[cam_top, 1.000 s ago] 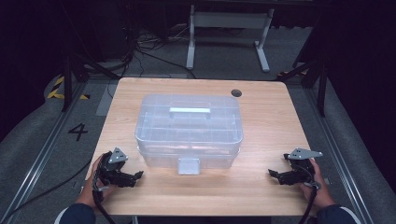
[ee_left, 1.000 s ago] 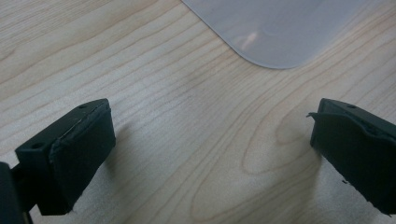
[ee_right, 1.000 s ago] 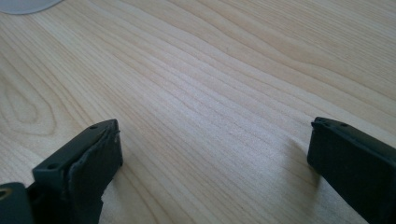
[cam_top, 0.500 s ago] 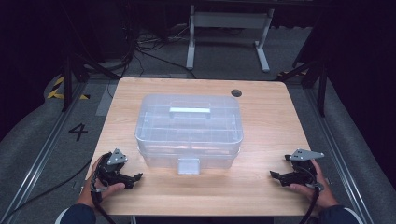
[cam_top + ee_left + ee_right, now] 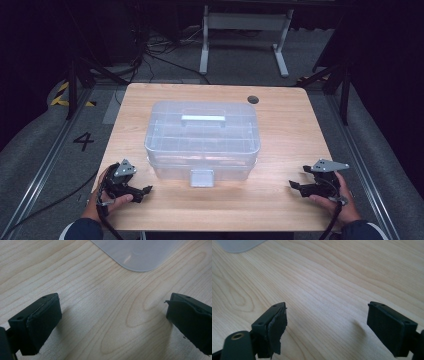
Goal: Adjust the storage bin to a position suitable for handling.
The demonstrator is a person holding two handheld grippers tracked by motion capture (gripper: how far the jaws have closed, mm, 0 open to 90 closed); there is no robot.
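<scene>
overhead view; two close tabletop (image 5: 280, 150) views

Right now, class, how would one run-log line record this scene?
left gripper: open, near table edge | right gripper: open, near table edge | clear lidded box: centre of table, untouched, latch facing person
</scene>
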